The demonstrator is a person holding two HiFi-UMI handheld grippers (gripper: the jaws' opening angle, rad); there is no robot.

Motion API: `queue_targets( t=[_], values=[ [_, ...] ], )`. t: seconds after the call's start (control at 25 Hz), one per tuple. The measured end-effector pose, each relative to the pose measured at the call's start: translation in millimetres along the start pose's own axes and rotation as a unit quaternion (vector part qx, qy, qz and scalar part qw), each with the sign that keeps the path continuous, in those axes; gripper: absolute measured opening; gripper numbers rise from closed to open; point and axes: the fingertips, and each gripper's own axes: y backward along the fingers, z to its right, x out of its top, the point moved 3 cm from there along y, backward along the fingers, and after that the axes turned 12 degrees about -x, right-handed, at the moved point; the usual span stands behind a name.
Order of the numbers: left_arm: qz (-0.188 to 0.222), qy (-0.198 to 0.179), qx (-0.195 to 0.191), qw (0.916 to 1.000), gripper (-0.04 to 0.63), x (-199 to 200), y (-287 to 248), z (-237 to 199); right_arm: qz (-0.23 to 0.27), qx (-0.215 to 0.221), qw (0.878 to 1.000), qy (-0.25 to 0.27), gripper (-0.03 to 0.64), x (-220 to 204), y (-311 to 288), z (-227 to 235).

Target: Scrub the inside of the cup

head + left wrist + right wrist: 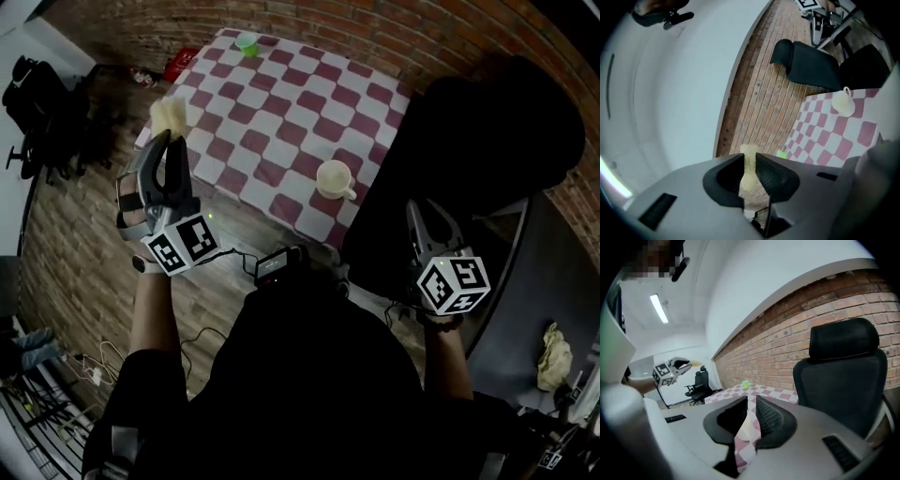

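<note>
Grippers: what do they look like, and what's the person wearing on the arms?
Both the left gripper and right gripper are grey shells with black ribbed pads. Each carries a white cube printed with black square markers. The person wears a black short-sleeved top.

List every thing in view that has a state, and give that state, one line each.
Left gripper: shut on the sponge, away from the cup.
Sponge: squeezed between the left gripper's jaws.
Right gripper: jaws slightly apart, empty.
Cup: upright on the table, untouched.
</note>
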Motion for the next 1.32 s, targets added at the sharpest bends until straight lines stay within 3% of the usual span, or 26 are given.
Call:
queue_targets(
  t=[0.08, 0.12, 0.16, 0.2, 0.24, 0.28, 0.36, 0.4, 0.44, 0.48, 0.68, 0.96, 1.32],
  values=[
    [-0.018, 0.044, 0.015, 0.9987, 0.080, -12.0, 11.5, -9.4, 0.025, 0.026, 0.999, 0.004, 0.069, 17.8, 14.2, -9.1],
    [-0.019, 0.090, 0.012, 0.9957, 0.081, -16.1, 18.0, -10.1, 0.033, 0.041, 0.999, 0.007, 0.067, 22.5, 20.7, -15.3],
    [-0.015, 0.149, 0.002, 0.9888, 0.081, -18.5, 24.5, -8.0, 0.040, 0.055, 0.998, 0.011, 0.067, 24.6, 26.5, -21.7],
    [-0.005, 0.215, -0.014, 0.9766, 0.081, -18.5, 30.7, -3.6, 0.045, 0.068, 0.997, 0.015, 0.066, 25.0, 31.3, -27.8],
    [0.011, 0.284, -0.033, 0.9582, 0.081, -16.1, 36.4, 2.4, 0.049, 0.078, 0.996, 0.019, 0.064, 24.3, 35.0, -33.1],
    [0.033, 0.354, -0.053, 0.9331, 0.080, -11.6, 41.6, 10.2, 0.051, 0.086, 0.995, 0.022, 0.063, 23.0, 38.0, -37.5],
    [0.083, 0.475, -0.093, 0.8711, 0.080, 2.8, 50.8, 29.7, 0.056, 0.094, 0.994, 0.029, 0.061, 20.3, 43.1, -44.2],
    [0.104, 0.513, -0.110, 0.8448, 0.081, 12.0, 55.1, 39.3, 0.057, 0.098, 0.993, 0.033, 0.060, 18.9, 45.4, -46.9],
    [0.120, 0.534, -0.123, 0.8278, 0.080, 21.6, 59.0, 47.2, 0.058, 0.102, 0.992, 0.036, 0.060, 17.3, 47.5, -49.5],
    [0.131, 0.541, -0.133, 0.8201, 0.080, 30.6, 62.5, 53.0, 0.059, 0.106, 0.992, 0.037, 0.060, 15.4, 49.3, -52.0],
    [0.158, 0.529, -0.160, 0.8180, 0.080, 58.6, 74.1, 64.1, 0.054, 0.115, 0.991, 0.039, 0.060, 4.4, 57.3, -57.7],
    [0.157, 0.546, -0.172, 0.8047, 0.080, 63.2, 86.9, 72.9, 0.061, 0.118, 0.989, 0.063, 0.060, 4.3, 69.0, -61.1],
    [0.165, 0.524, -0.189, 0.8137, 0.081, 94.4, 98.0, 84.7, 0.064, 0.128, 0.986, 0.079, 0.060, 0.0, 87.9, -58.6]
  ],
)
